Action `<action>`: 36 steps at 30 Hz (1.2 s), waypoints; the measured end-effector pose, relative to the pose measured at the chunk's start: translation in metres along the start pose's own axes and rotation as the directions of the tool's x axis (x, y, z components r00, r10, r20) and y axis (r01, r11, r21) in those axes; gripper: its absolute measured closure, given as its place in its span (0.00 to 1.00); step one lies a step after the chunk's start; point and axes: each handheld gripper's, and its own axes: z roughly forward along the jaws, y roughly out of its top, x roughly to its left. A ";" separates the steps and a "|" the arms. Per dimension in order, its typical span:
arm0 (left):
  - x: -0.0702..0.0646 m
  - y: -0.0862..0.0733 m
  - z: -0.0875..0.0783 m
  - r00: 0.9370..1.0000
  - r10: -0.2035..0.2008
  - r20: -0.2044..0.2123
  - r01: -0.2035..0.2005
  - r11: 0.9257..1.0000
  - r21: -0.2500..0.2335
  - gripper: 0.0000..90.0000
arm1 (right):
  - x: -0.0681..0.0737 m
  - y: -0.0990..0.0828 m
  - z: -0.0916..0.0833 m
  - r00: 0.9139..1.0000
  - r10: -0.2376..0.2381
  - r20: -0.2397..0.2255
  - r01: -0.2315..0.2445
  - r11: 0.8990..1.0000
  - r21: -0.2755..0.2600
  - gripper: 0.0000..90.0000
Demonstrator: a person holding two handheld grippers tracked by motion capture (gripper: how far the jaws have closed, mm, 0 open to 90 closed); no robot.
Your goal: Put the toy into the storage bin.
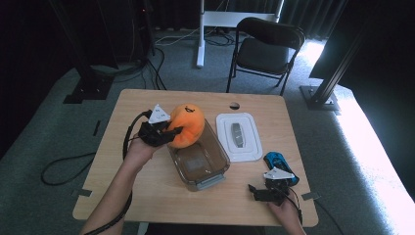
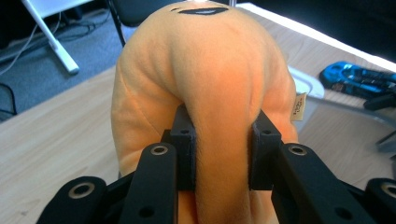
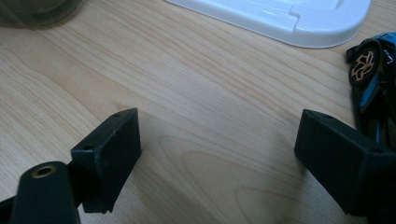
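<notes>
Plush toy point(image 1: 187, 125), orange and round with a black mark on top, sits left of the middle in the high view, held above the far end of a clear plastic box point(image 1: 199, 159). Its lower edge hangs over the box's upper left rim; I cannot tell whether it touches the rim. The left tool point(image 1: 169, 133) grips it from the left side of the frame. In the left gripper view the two black jaws pinch a thick fold of the orange fabric point(image 2: 219, 116) between them, pads pressed into the fur, so the tool is closed part way on the toy. A small cloth tag point(image 2: 298, 107) sticks out on the toy's right side in that view.

The right tool point(image 1: 260, 191) rests low at the lower right of the high view, near the table's point(image 1: 137, 191) front edge. In the right gripper view its jaws stand wide apart over bare wood with nothing between them.

A white lid point(image 1: 238, 137) lies flat just right of the box. A blue toy car point(image 1: 279, 164) sits right of the lid's near corner, close beside the right tool.
</notes>
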 end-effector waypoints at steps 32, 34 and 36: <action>-0.007 -0.010 0.044 0.993 -0.077 0.092 0.061 0.983 0.172 0.30 | 0.000 0.000 0.000 1.000 0.001 0.000 -0.001 1.000 0.001 0.15; -0.005 -0.011 0.045 0.989 -0.097 0.110 0.076 0.982 0.175 0.21 | 0.000 0.000 0.000 1.000 0.001 0.000 -0.001 1.000 0.001 0.15; -0.005 -0.011 0.044 0.987 -0.107 0.118 0.087 0.983 0.165 0.17 | 0.000 0.000 0.000 1.000 0.001 0.000 -0.001 1.000 0.000 0.15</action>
